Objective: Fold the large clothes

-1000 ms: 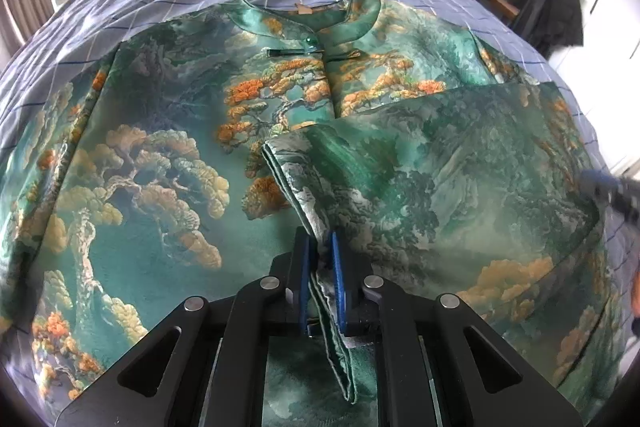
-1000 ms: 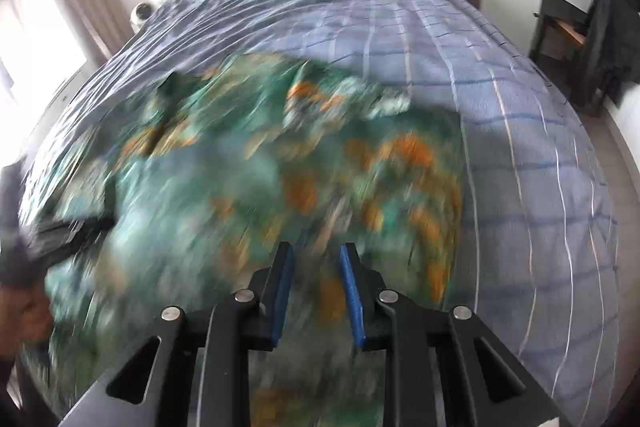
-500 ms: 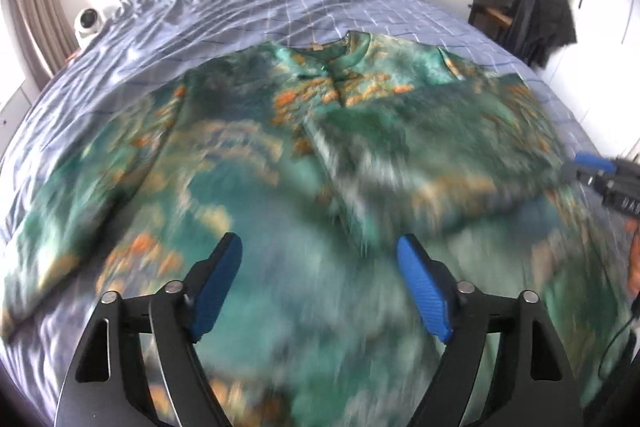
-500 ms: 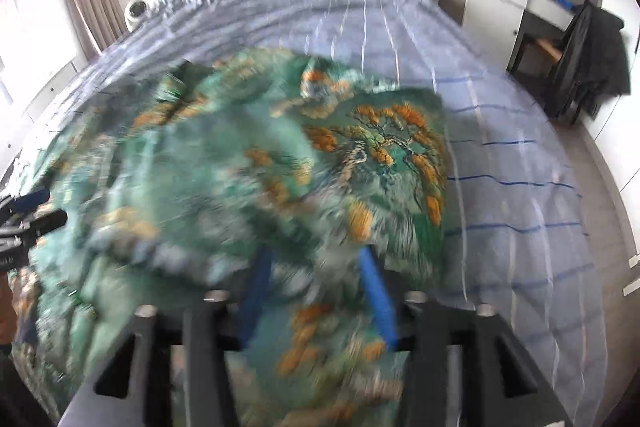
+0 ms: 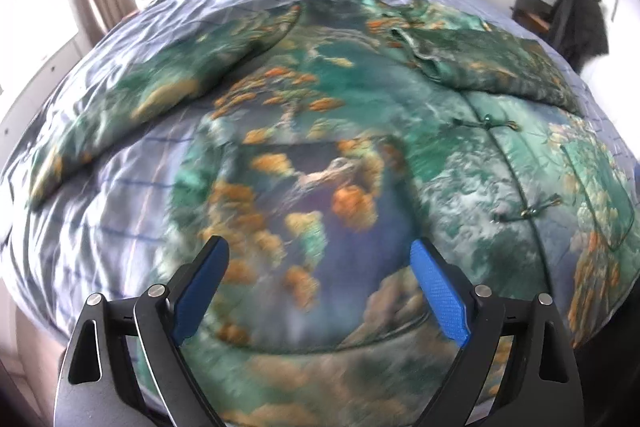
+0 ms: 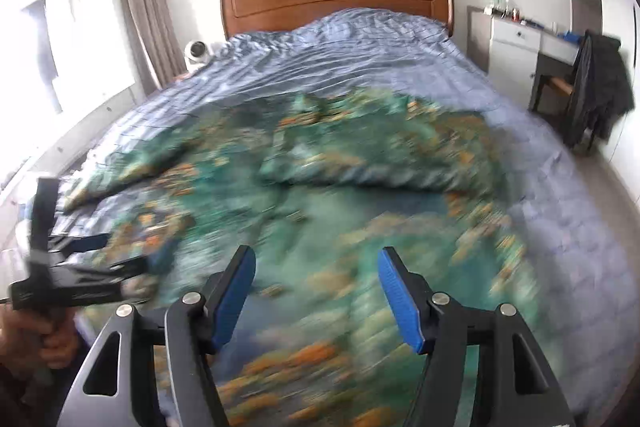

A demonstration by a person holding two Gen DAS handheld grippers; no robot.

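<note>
Green and orange patterned, the jacket (image 5: 320, 155) lies spread across the foot half of the bed (image 6: 360, 59), one sleeve folded over its chest, the other stretched toward the bed's left edge. Both the left gripper (image 5: 316, 283) and right gripper (image 6: 316, 291) have just been opening, jaws apart with apparently nothing between them, above the blurred cloth.

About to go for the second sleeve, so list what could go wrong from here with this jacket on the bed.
1. The folded sleeve lies loose across the jacket; tugging the body could slide it open.
2. The other sleeve sprawls over the rumpled blanket, so a grab may pinch bedding too.
3. Both hand-held grippers, left and right, have just been opening, nothing between the pads; the blurred views make a misplaced grasp likelier.
</note>
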